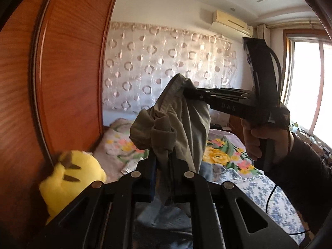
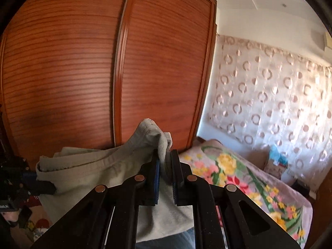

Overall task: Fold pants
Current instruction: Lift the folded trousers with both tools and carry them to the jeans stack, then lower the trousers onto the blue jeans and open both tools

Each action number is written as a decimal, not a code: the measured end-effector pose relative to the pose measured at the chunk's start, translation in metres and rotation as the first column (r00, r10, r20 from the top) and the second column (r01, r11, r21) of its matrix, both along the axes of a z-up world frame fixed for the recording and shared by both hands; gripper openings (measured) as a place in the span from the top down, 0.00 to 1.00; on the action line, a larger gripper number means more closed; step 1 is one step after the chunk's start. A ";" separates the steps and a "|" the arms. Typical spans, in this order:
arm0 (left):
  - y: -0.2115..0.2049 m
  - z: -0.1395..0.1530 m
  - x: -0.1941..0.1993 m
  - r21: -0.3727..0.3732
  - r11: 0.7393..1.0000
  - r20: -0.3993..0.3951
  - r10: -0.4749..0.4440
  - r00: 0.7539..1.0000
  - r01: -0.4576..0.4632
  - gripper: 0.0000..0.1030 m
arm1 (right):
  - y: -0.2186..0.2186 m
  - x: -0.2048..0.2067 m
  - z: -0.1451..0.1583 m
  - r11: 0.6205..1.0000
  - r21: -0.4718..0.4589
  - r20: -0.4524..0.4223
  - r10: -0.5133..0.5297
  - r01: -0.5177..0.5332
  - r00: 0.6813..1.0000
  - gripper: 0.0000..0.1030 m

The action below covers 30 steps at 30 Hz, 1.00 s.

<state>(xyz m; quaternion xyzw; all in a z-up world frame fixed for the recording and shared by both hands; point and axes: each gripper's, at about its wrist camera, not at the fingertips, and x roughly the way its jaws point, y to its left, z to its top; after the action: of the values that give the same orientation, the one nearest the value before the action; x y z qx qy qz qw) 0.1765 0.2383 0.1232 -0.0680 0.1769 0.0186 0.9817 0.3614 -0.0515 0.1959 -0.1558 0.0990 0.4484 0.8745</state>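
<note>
Grey-green pants [image 1: 182, 124] hang in the air above the bed, held at two points along one edge. My left gripper [image 1: 162, 164] is shut on a bunched fold of the pants. My right gripper [image 1: 187, 92] enters the left wrist view from the right, held by a hand, and is shut on the top edge of the pants. In the right wrist view the right gripper [image 2: 165, 161] pinches the pale cloth of the pants [image 2: 93, 170], and the left gripper [image 2: 39, 180] grips the far corner at the left edge.
A floral blanket [image 1: 224, 151] covers the bed below. A wooden wardrobe [image 2: 103, 66] stands close on the left. A yellow plush toy [image 1: 70, 176] lies by the wardrobe. Blue denim [image 1: 166, 220] lies on the bed under the left gripper. A window [image 1: 309, 87] is at the right.
</note>
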 end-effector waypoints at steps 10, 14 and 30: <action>0.000 -0.074 0.034 -0.092 0.995 -0.195 -0.047 0.980 0.029 0.89 | -0.032 0.021 -0.085 0.981 -0.181 -0.124 -0.095 0.072 0.988 0.91; -0.002 -0.106 0.054 -0.100 0.995 -0.252 -0.032 0.967 0.007 0.89 | -0.030 0.039 -0.110 0.962 -0.251 -0.137 -0.141 0.103 0.981 0.91; -0.004 -0.112 0.037 0.027 0.999 -0.274 0.032 0.961 -0.026 0.51 | -0.040 0.046 -0.116 0.984 -0.112 -0.222 -0.157 0.135 0.962 0.69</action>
<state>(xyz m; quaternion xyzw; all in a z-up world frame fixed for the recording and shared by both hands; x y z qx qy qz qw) 0.2130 0.2342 0.0117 -0.0557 0.3099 0.0443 0.9481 0.4074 -0.0914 0.0795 -0.1368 0.2321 0.3923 0.8795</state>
